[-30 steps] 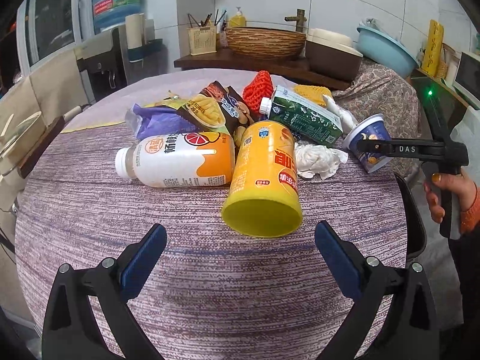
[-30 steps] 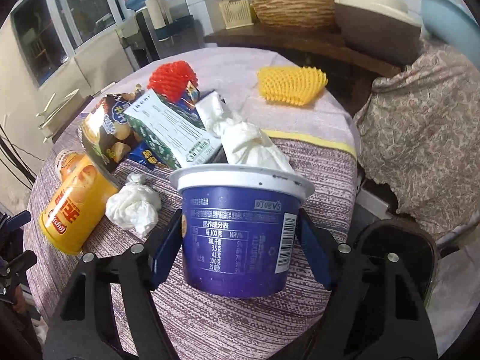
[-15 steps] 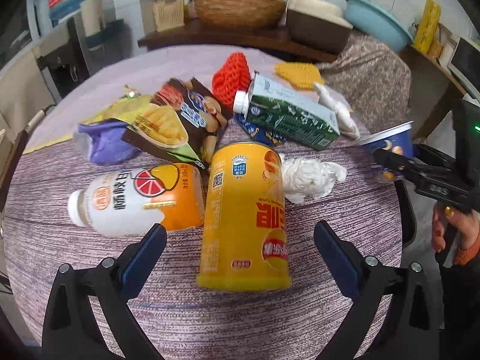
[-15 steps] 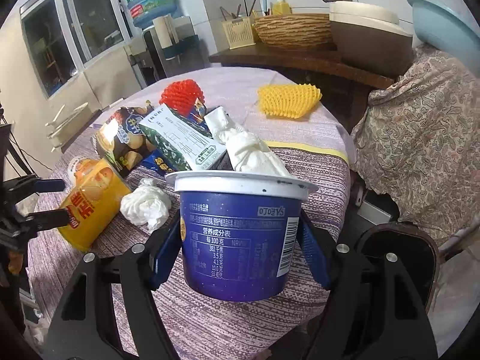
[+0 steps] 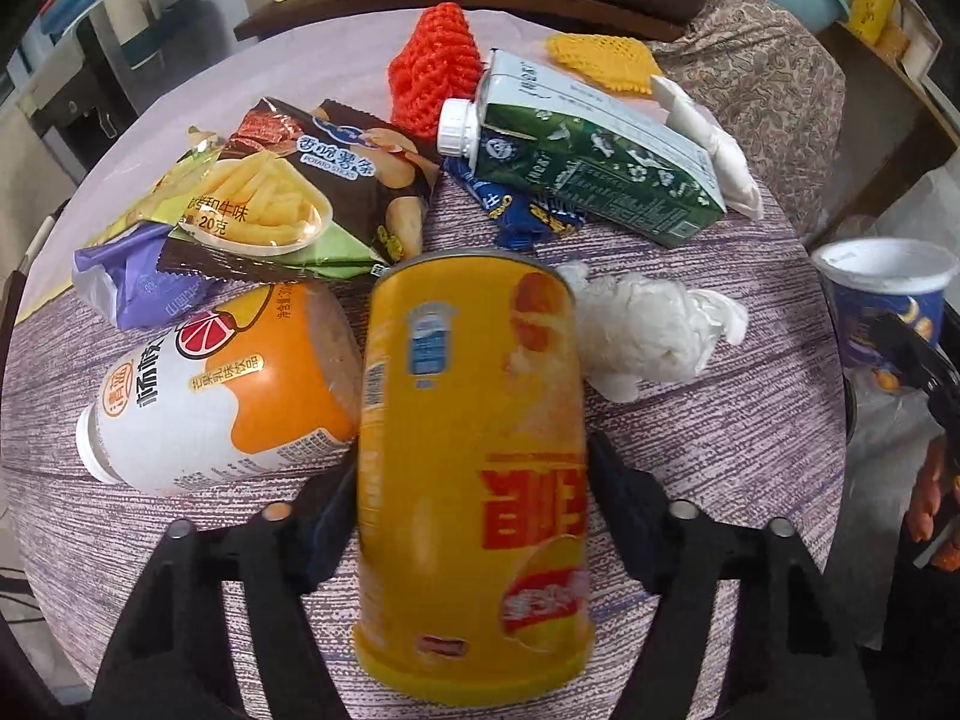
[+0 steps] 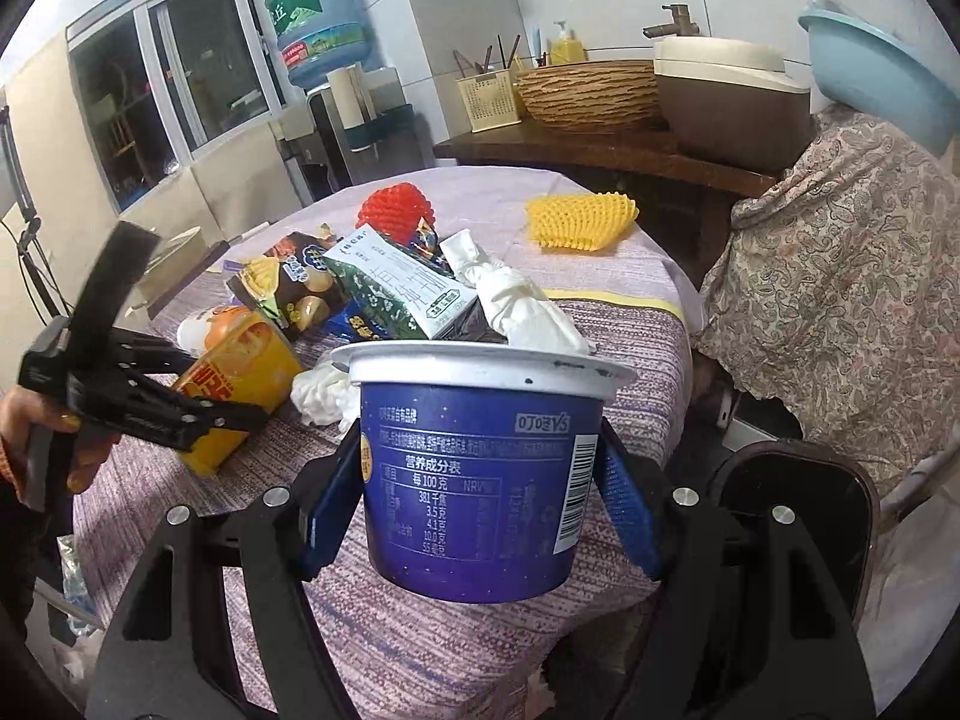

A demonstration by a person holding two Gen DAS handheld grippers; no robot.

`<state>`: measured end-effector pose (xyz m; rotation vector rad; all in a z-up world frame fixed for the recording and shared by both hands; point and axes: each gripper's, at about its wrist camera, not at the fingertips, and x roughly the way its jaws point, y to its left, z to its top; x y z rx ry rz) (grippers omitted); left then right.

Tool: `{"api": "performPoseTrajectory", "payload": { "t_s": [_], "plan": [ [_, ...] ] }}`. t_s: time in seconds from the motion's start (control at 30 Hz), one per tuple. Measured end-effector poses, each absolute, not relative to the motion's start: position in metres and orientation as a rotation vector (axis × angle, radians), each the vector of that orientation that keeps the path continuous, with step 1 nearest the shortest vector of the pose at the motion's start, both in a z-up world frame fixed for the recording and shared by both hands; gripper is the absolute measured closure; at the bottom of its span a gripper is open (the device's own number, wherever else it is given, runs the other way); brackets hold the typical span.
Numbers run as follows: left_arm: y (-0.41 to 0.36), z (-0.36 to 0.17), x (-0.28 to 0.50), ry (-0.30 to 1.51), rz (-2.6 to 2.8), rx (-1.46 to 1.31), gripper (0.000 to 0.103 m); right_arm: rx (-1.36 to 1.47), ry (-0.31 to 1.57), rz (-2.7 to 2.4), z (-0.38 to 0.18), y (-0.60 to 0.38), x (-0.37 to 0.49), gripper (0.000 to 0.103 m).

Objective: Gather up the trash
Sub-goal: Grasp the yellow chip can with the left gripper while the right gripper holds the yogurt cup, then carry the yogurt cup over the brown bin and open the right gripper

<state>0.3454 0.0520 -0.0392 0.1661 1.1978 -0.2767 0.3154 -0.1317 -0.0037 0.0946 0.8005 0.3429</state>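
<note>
Round worktop point(image 5: 720, 432), purple woven cloth, littered with trash.
Left claw point(image 5: 468, 516): jaws just closing in, blue pads against both sides of yellow can point(image 5: 474, 468); can lying on worktop, base toward camera.
Right claw point(image 6: 480, 516): clamped on blue cup point(image 6: 474, 480), white rim up, held upright above worktop's near edge; same cup at right border of left view point(image 5: 882, 300).
Green carton point(image 5: 588, 162): on its side, white cap toward centre, resting over blue wrapper point(image 5: 528, 216).
Orange bottle point(image 5: 216, 384): on its side, touching can's left flank.
Chip bag point(image 5: 300, 204): flat, behind bottle, overlapping purple bag point(image 5: 126, 288).
Red net point(image 5: 435, 69): behind carton.
Yellow net point(image 5: 603, 60): far edge, apart from pile.
White tissue point(image 5: 648, 330): crumpled, just right of can.
White wad point(image 5: 714, 144): twisted, against carton's far end.
</note>
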Motion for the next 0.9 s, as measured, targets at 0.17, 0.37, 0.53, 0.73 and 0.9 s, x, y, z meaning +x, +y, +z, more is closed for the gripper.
{"api": "performPoseTrajectory", "payload": {
  "t_s": [0.17, 0.37, 0.53, 0.73, 0.9],
  "plan": [
    [0.066, -0.035, 0.337, 1.177, -0.291, 0.067, 0.038, 0.1, 0.761, 0.352, -0.001, -0.134, 0.3, 0.031],
    [0.085, -0.015, 0.297, 1.065, -0.295, -0.035, 0.038, 0.099, 0.709, 0.356, 0.0, -0.133, 0.28, 0.031],
    [0.081, 0.0, 0.251, 0.942, -0.298, -0.081, 0.038, 0.124, 0.668, 0.352, -0.002, -0.136, 0.259, 0.031],
    [0.034, 0.005, 0.22, 0.829, -0.338, -0.081, 0.038, 0.171, 0.634, 0.293, -0.007, -0.155, 0.232, 0.031],
    [-0.012, -0.005, 0.219, 0.824, -0.436, -0.08, 0.038, 0.202, 0.633, 0.198, -0.015, -0.188, 0.215, 0.031]
  ]
}}
